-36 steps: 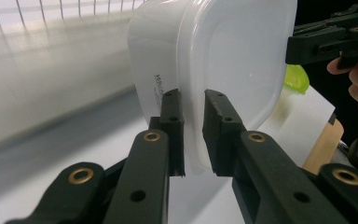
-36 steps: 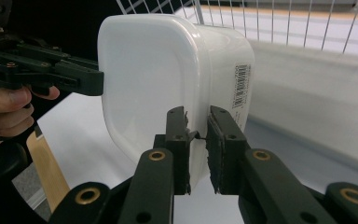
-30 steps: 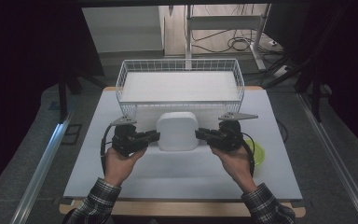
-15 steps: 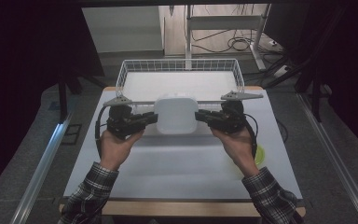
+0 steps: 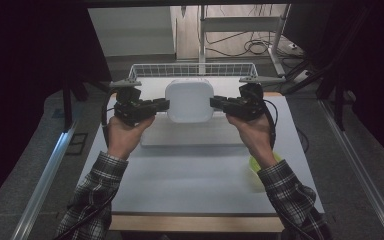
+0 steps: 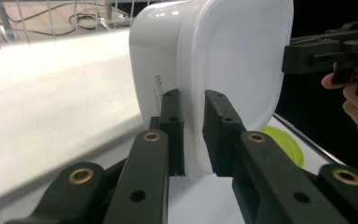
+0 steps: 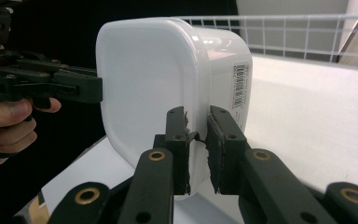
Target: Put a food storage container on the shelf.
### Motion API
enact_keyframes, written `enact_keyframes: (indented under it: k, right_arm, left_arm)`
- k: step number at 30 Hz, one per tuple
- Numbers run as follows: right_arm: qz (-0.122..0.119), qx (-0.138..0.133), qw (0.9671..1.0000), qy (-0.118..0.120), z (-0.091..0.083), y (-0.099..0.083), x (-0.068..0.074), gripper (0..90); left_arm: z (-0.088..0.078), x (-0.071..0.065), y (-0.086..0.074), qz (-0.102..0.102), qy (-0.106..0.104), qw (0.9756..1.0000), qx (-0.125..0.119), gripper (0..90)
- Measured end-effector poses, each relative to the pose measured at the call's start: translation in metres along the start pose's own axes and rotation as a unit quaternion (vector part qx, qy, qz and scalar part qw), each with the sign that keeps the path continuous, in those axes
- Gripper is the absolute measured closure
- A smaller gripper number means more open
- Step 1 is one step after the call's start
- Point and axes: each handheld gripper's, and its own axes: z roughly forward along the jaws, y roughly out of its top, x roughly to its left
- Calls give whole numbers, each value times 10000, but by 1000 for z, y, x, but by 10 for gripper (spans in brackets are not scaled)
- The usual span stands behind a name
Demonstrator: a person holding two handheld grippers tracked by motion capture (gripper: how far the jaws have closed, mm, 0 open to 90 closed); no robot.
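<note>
Container: a white lidded tub [image 5: 189,100] hangs in the air between both hands, above the tabletop [image 5: 200,175], just in front of the wire basket [image 5: 195,70].
Left claw: the left claw [image 5: 163,105] sits at the tub's nine o'clock, jaws narrow, pinched on the tub's rim.
Left claw close-up: in the left gripper view, the left claw [image 6: 193,135] has its two black pads on either side of the lid edge, and the tub [image 6: 214,70] looms right ahead, tipped on its side as that camera sees it.
Right claw: the right claw [image 5: 216,103] is at the tub's three o'clock, jaws narrow too, clamped on the opposite rim.
Right claw close-up: in the right gripper view, the right claw [image 7: 197,144] bites the lid edge, and the tub [image 7: 168,79] shows a barcode label on its wall.
Tub attitude: level in the high view, lid side up.
Basket: white wire, at twelve o'clock from the tub.
Green dish: a yellow-green dish [image 5: 258,170] rests on the tabletop at five o'clock from the tub, partly under the right forearm.
Sleeves: plaid, entering from six o'clock.
</note>
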Motion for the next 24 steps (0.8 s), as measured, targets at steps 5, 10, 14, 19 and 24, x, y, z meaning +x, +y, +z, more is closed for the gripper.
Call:
enact_keyframes:
  k: [5, 10, 14, 19, 24]
  right_arm:
    - [94, -22, 9999, -57, 6, 13, -8, 788]
    - [164, -17, 9998, -116, 11, 20, -15, 786]
    - [283, -7, 9995, -150, 17, 24, -22, 783]
    - [369, 40, 9991, -204, 22, 27, -28, 782]
    - [443, 28, 9989, -177, 25, 28, -32, 778]
  left_arm:
    - [6, 7, 14, -41, 14, 10000, -5, 794]
    - [13, 13, 21, -108, 4, 9999, 9, 794]
    - [20, 19, 25, -190, -29, 9998, 14, 794]
    - [26, 24, 26, -260, -51, 9996, -9, 790]
    - [28, 28, 25, -282, -118, 9995, -127, 779]
